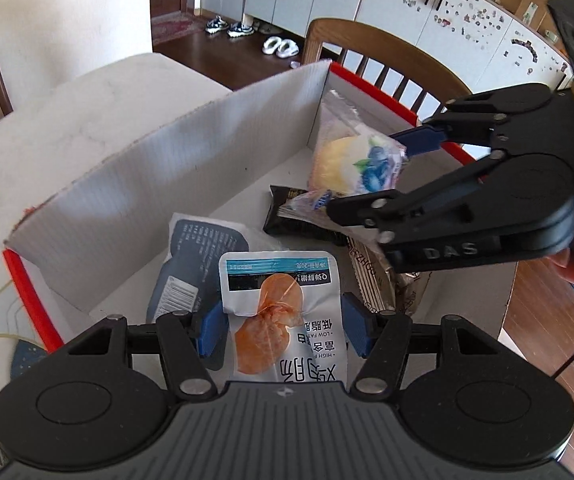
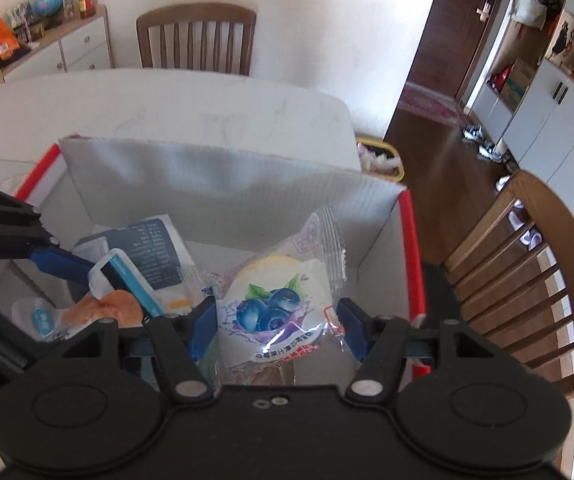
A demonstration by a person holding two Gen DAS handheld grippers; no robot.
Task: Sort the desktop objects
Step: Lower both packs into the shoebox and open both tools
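A white cardboard box (image 1: 135,184) with red edges stands on the table; it also shows in the right wrist view (image 2: 223,184). My left gripper (image 1: 283,330) is shut on a chicken snack pouch (image 1: 283,304) over the box; the pouch also shows in the right wrist view (image 2: 107,304). My right gripper (image 2: 277,320) is shut on a blueberry cake packet (image 2: 279,300) above the box. The right gripper (image 1: 371,178) and the packet (image 1: 351,160) also show in the left wrist view. Inside the box lie a dark blue-grey packet (image 1: 195,256), a black snack bar (image 1: 299,216) and a brown wrapper (image 1: 375,276).
The box sits on a white marble table (image 2: 191,100). Wooden chairs stand at the far side (image 2: 197,40) and at the right (image 2: 527,272). A sideboard (image 2: 67,48) holds small items. White cabinets (image 1: 407,12) and shoes (image 1: 229,26) are beyond the table.
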